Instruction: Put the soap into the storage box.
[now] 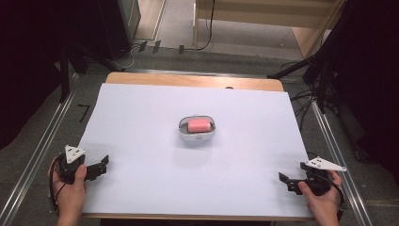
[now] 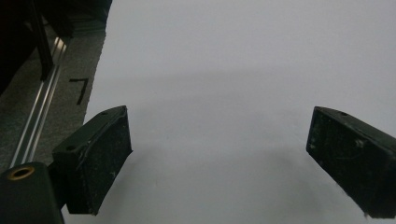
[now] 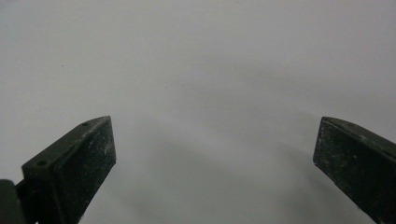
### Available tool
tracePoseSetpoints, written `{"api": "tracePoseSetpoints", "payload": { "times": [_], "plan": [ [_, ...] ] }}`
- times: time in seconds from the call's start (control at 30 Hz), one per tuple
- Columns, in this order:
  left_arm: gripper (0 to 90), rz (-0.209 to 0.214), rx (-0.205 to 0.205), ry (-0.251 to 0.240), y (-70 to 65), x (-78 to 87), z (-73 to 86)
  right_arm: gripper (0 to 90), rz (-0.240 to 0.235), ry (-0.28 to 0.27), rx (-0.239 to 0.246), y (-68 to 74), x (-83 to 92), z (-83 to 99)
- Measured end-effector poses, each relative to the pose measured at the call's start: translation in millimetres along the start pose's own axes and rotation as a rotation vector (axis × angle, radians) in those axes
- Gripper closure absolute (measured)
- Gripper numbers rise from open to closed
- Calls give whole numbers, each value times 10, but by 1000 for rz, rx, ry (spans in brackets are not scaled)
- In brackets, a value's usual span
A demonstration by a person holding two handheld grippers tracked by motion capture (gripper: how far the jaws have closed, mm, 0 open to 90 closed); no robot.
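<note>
Your left gripper (image 1: 96, 168) sits low over the near left corner of the white sheet (image 1: 141, 155), its jaws spread wide with nothing between them. In the left gripper view (image 2: 217, 161) the two black pads (image 2: 100, 158) stand far apart over bare sheet, and the right-hand pad is cut off by the bottom edge of the frame. Your left hand (image 1: 70, 190) wraps the grip from below, and part of the gripper body is hidden under the grey three-cornered plate on top of it.

Your right gripper (image 1: 289, 181) rests at the near right corner of the sheet, jaws pointing inward toward the middle. Its jaws are also wide and empty: in the right gripper view (image 3: 215, 163) the pads (image 3: 77, 170) frame plain white surface, and the right pad runs off the frame's corner. Your right hand (image 1: 324, 200) covers the rear of the grip, so from the high view the jaw gap itself is hard to read.

Well apart from both grippers, near the middle of the sheet, stands a small white dish (image 1: 197, 135) with a rounded rim. A pink block (image 1: 199, 125) lies inside it; the dish wall hides its underside, and it is too small to tell what it is made of.

The sheet covers most of the wooden table (image 1: 188, 79), which shows as a strip along the far edge. A black mark (image 1: 83, 112) sits on the grey floor left of the sheet.
</note>
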State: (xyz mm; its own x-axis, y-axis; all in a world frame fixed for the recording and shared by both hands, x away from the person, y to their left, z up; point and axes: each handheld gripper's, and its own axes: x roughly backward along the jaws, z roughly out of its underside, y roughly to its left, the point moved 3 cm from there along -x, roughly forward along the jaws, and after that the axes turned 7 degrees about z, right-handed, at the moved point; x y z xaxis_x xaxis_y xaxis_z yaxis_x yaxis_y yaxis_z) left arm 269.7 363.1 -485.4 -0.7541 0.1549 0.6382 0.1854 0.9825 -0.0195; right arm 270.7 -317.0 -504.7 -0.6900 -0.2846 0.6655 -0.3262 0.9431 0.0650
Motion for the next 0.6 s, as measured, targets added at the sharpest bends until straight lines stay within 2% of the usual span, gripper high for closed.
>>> {"api": "tracePoseSetpoints", "payload": {
  "times": [0.23, 0.27, 0.37, 0.6],
  "plan": [
    [69, 4, 3, -1, 4, 3, 0, 0, 28, -26, -38, -126, 124, 99],
    [69, 1, 4, -2, 4, 2, 0, 0, 27, -37, -56, -155, 153, 139],
    [70, 1, 5, 1, 6, 2, 0, 0, 15, -57, -78, -152, 165, 167],
    [69, 3, 6, 0, 7, 2, 0, 0, 19, -48, -92, -139, 138, 181]
  ]
}}
